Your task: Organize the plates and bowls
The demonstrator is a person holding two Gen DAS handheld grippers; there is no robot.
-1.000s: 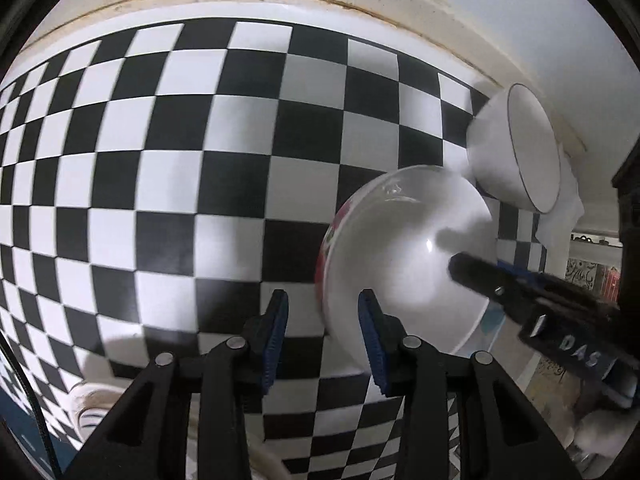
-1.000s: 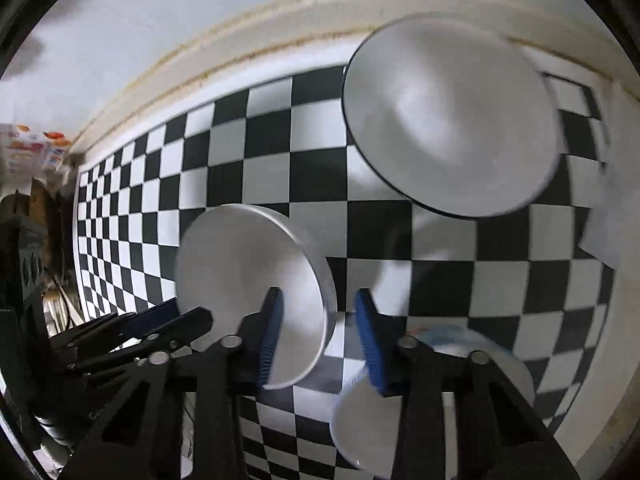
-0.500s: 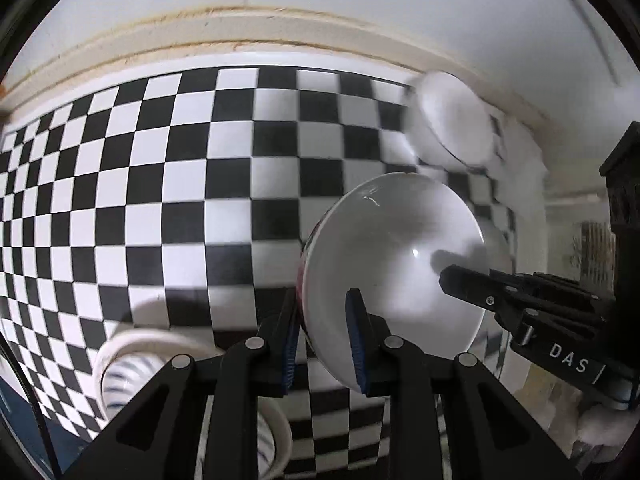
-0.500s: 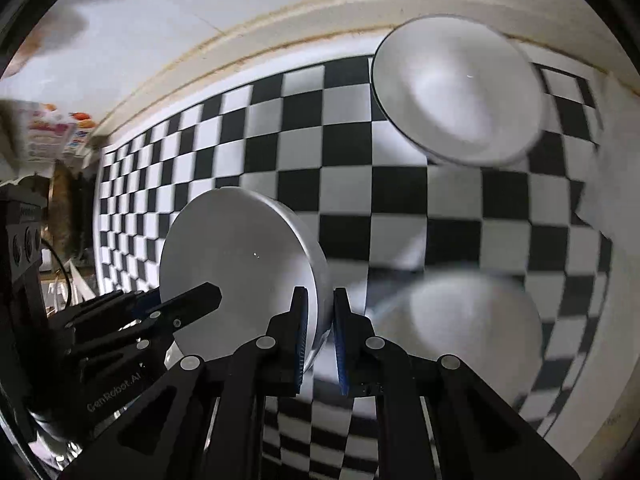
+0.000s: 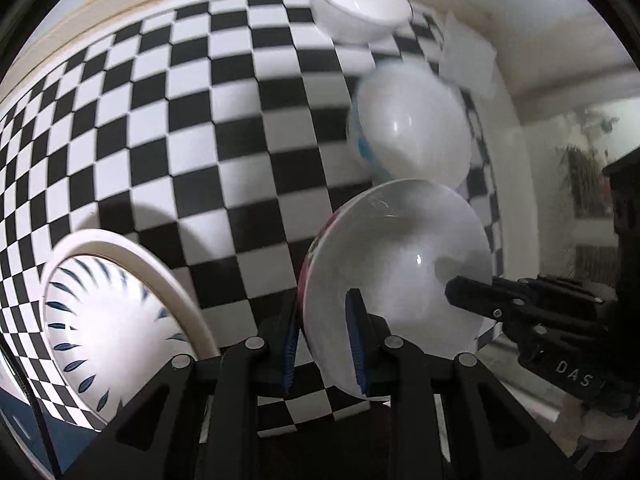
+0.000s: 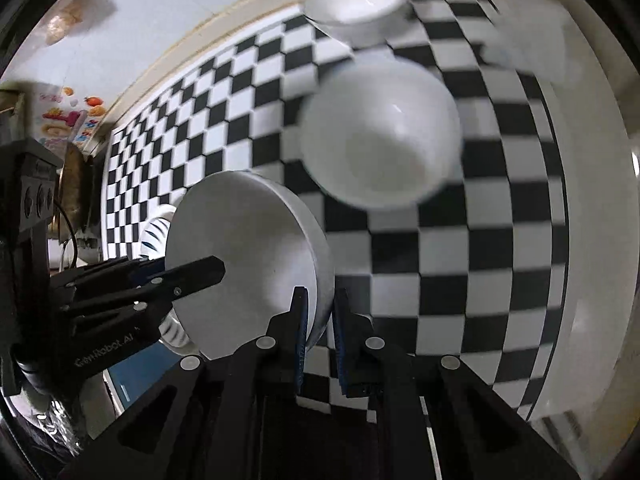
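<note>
Change in grip: a second ago both pairs of jaws stood apart at the rim of the white glossy bowl with a red pattern outside (image 5: 396, 264); now the left gripper (image 5: 322, 354) has its blue pads clamped on the near rim, and the right gripper (image 6: 320, 336) pinches the opposite rim

Change in place: the bowl hangs tilted between the two grippers above the black-and-white chequered worktop (image 5: 192, 128); earlier it sat further towards the far edge

Change in surroundings: a white plate with blue leaf strokes and a cream rim (image 5: 116, 320) now fills the near left of the left wrist view, having been almost out of sight a second ago; the white bowl with a blue band outside (image 5: 412, 128) lies blurred beyond the held bowl; the plain white bowl with a thin dark rim line (image 5: 360, 8) stands by the far edge, near folded white paper (image 5: 468, 56) at the far right corner

Writing: "DAS" in pale letters on the right gripper's body in the left wrist view; "GenRobot.AI" on the left gripper's body in the right wrist view

Other print: a colourful sticker sheet (image 6: 68, 120) beyond the far left corner, its text too small to read
</note>
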